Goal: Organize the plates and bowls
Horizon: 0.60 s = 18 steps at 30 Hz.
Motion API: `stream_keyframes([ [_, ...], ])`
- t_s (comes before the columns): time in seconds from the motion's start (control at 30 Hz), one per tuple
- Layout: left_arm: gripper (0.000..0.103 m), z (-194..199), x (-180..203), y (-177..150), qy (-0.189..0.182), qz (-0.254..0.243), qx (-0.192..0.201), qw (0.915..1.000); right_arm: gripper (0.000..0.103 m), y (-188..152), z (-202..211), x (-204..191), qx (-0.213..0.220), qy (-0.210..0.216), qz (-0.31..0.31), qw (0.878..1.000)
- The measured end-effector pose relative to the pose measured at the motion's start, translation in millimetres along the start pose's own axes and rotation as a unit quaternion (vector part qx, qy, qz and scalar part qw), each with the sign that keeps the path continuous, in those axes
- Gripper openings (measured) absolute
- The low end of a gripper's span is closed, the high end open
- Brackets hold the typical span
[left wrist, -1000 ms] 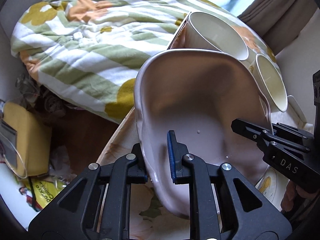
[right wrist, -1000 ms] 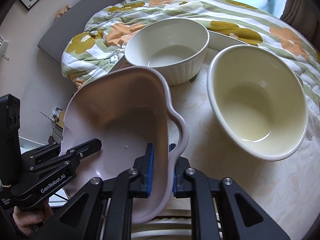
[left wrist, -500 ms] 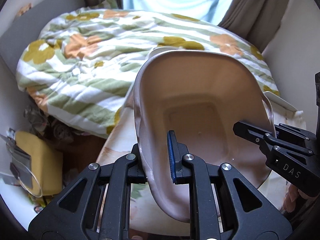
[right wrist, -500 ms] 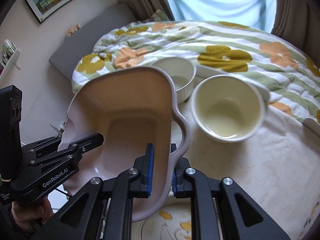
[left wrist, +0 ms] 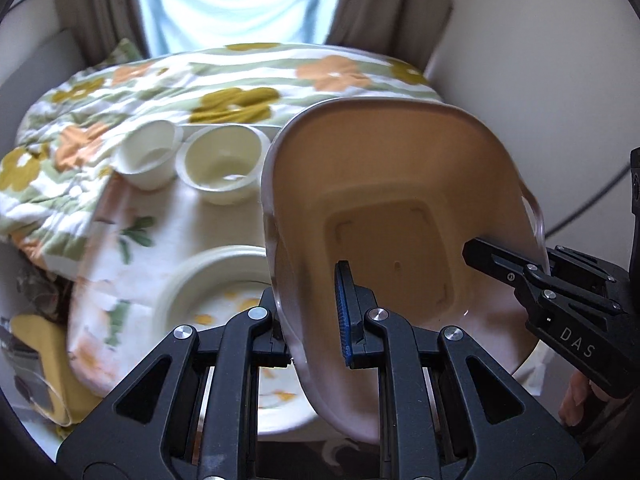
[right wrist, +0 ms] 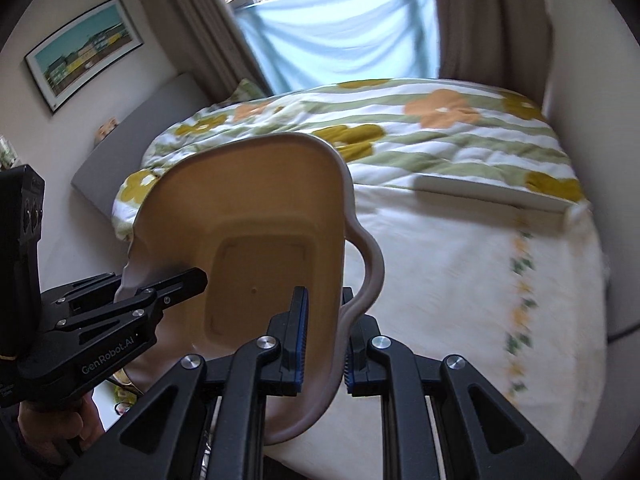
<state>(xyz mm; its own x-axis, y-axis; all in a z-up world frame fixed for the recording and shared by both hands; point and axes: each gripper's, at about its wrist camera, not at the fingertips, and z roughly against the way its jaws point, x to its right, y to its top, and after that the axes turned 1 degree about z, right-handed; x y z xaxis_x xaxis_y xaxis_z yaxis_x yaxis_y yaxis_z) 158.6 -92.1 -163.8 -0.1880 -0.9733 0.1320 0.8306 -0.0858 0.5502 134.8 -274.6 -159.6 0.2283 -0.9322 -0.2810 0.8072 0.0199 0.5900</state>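
Beside a quilted bed, the left gripper and right gripper are clamping a pink baking dish aloft, two bowls waiting unsorted.

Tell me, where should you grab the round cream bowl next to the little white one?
Probably by its rim. The cream bowl stands upright and open on the tablecloth, so one finger can drop inside and one outside, coming from above. The side facing the floral plate looks freest: the white ribbed bowl sits close on one side, the quilt lies behind.
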Motion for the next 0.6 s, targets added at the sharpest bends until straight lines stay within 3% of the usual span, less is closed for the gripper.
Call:
stream_keyframes([
  [0.27, 0.013, -61, 94, -28, -0.067, -0.033, -0.068, 0.9949, 0.014, -40, 16, 72, -0.024, -0.074, -0.059, 0.995],
  [0.43, 0.013, -102, 126, -46, -0.065, -0.052, -0.097, 0.9918, 0.014, -65, 4, 105, -0.036, -0.084, -0.096, 0.991],
  [0.6, 0.013, -128, 134, -57, -0.057, -0.071, -0.105, 0.9903, 0.014, -81, -9, 123, -0.039, -0.087, -0.108, 0.99],
])
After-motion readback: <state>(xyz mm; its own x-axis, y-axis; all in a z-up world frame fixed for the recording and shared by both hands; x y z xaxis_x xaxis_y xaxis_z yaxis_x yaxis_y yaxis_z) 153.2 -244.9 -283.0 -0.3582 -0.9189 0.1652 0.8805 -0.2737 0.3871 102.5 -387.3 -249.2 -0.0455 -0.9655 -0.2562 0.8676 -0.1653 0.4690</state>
